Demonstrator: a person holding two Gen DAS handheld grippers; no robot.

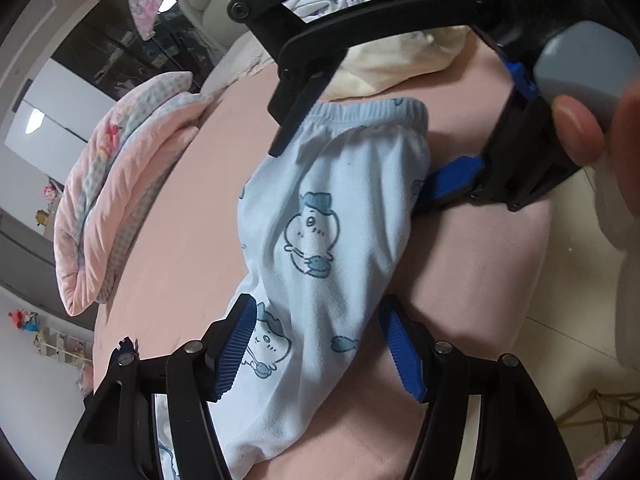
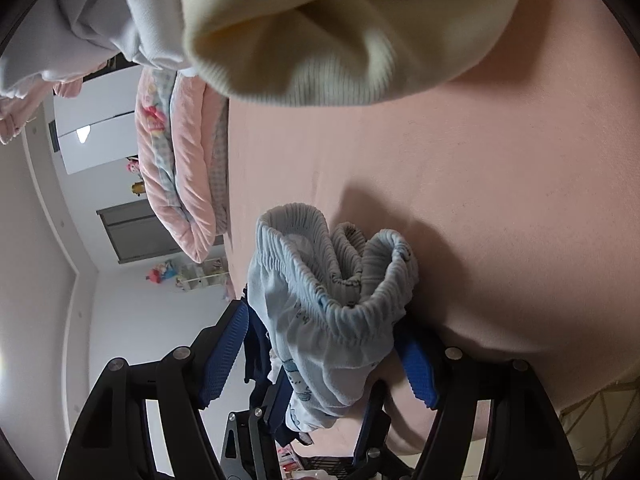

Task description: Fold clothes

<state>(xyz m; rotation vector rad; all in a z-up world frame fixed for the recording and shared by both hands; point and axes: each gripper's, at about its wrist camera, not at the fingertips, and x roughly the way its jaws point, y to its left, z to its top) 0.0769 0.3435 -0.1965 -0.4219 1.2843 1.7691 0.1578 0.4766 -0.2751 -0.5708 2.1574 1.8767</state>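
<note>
1. Where the left gripper (image 1: 318, 354) reaches in over the bed, the light blue trousers (image 1: 320, 240) run lengthwise between its blue fingers (image 1: 236, 350); the near pad lies against the printed cloth, the far pad stands just beside the other edge, and whether they press is not clear.
2. The cloth passes back under this claw toward the camera, so the leg end lies behind the fingertips and the waistband ahead of them.
3. Ahead, the elastic waistband (image 1: 372, 114) sits between the fingers of the right gripper (image 1: 356, 168), whose grey handle is held by a hand (image 1: 592, 128).
4. In the right wrist view that gripper (image 2: 324, 354) has the bunched waistband (image 2: 340, 264) rising between its two blue fingers (image 2: 226, 354), the cloth filling the gap and touching both sides; a firm pinch cannot be told.
5. Both claws stand partly spread, with the trousers stretched from one to the other over the pink sheet (image 1: 192, 208).
6. Beyond the right claw a cream knit garment (image 2: 320, 32) lies on the sheet, well apart from the waistband, with pale white clothing (image 2: 80, 24) beside it.
7. To the left of both claws a folded pink quilt (image 1: 120, 184) lies along the bed's far side.
8. The sheet between quilt and trousers is bare, and to the right of the claws the bed's edge falls to a pale floor (image 1: 580, 300).
</note>
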